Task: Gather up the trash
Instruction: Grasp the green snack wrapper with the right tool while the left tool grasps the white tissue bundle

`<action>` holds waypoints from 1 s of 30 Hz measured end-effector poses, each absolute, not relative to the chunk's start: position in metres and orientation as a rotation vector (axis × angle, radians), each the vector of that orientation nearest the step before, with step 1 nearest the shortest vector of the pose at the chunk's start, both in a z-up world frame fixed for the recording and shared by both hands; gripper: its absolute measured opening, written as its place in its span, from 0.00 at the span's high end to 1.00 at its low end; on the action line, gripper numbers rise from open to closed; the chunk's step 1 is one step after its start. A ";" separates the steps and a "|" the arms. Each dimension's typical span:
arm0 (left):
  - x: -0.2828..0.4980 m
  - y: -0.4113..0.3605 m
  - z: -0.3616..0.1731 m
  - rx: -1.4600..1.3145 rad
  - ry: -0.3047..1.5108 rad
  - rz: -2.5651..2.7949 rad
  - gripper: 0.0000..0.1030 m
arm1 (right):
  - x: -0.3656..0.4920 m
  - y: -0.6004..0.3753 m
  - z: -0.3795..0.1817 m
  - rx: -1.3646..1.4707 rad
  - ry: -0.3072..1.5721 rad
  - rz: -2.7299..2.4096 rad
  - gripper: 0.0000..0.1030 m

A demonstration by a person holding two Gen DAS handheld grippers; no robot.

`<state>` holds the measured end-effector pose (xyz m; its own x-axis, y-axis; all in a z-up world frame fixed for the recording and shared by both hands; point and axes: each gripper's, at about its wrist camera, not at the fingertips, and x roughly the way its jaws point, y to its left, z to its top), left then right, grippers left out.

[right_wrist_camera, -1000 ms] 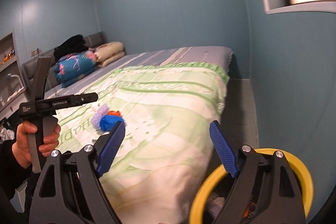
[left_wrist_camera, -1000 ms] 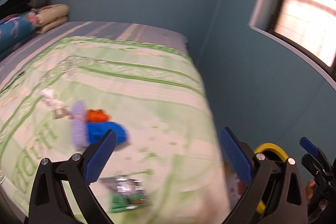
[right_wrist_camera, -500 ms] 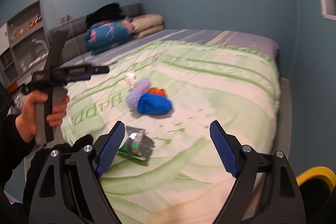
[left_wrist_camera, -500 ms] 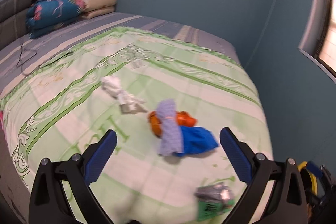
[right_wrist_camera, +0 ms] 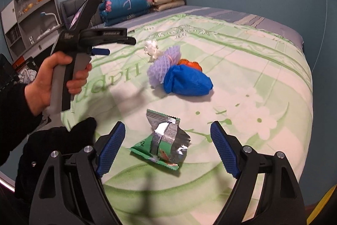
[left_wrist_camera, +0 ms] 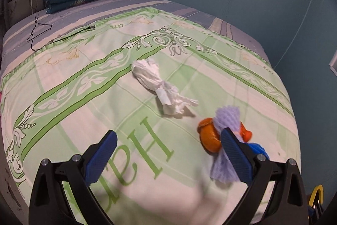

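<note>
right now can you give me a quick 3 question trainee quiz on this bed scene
1. True or false: the right gripper is shut on the snack wrapper.
2. Which item touches the blue bag? A) white tissue B) purple foam net C) folded blankets
3. Fill in: the left gripper is ____ and holds nothing.

Key: 1 false, it is open above the wrapper; 2 B; 3 open.

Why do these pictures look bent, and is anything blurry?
Both views are fisheye, so the bed bulges and black corners show. Left wrist view: the quilt nearest the left tool smears. Right wrist view: the snack wrapper glints; tool shadows fall on the quilt.
</note>
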<state>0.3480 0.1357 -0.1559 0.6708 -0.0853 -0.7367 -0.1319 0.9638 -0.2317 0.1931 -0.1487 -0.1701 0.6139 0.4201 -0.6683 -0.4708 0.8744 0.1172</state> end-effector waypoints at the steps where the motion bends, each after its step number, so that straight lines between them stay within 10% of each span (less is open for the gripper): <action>1: 0.353 0.138 -0.158 -0.280 0.839 0.035 0.08 | 0.195 -0.147 -0.173 -0.083 0.752 0.510 0.23; 18: 0.455 0.146 -0.194 -0.277 0.925 0.137 0.08 | 0.223 -0.124 -0.194 -0.147 0.795 0.507 0.24; 30: 0.485 0.142 -0.225 -0.286 1.000 0.164 0.37 | 0.232 -0.116 -0.206 -0.163 0.837 0.508 0.31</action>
